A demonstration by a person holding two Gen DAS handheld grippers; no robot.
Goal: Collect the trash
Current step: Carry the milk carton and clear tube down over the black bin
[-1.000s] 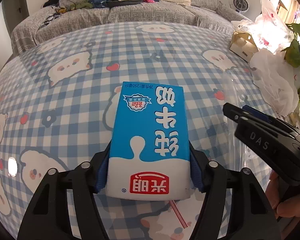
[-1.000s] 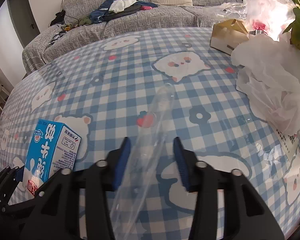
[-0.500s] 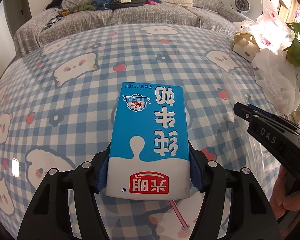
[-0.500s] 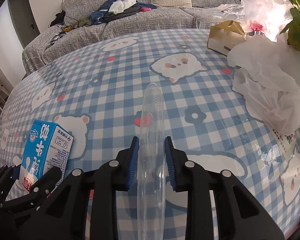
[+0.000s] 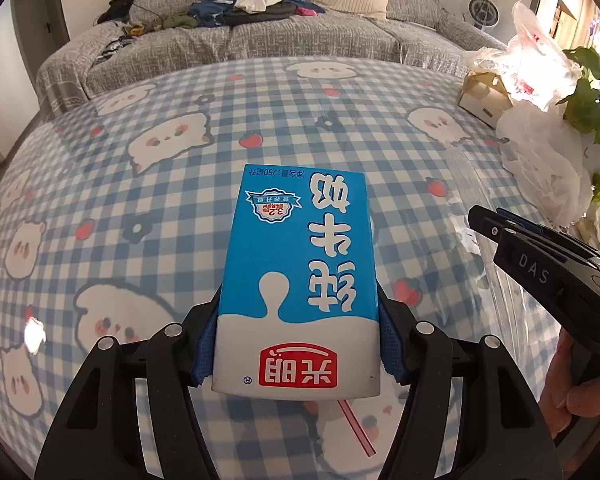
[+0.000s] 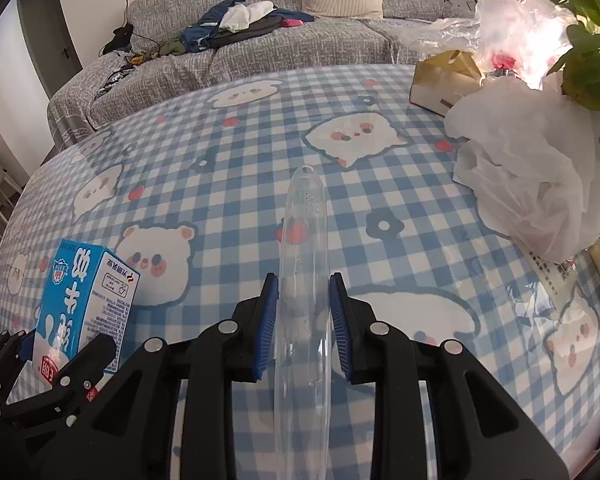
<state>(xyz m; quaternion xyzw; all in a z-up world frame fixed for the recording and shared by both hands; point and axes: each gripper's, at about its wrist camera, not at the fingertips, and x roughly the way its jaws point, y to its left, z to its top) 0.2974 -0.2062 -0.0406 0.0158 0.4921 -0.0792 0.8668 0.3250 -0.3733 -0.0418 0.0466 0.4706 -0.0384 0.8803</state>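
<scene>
You had both pieces of trash up over the checked table (image 5: 148, 200): your left gripper (image 5: 298, 344) clamped the milk carton (image 5: 300, 276) by its sides, straw end toward you, ready to carry off. Your right gripper (image 6: 304, 320) had just closed from wide apart onto the clear plastic sleeve (image 6: 304, 264), gripping it lengthwise so it wouldn't slip

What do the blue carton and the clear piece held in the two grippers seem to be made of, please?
Milk carton: probably coated paperboard, with crisp folded edges, a smooth printed face and a slight sheen.
Clear piece: apparently thin moulded plastic, since the checked tablecloth shows through it and its edges catch glossy highlights.
</scene>
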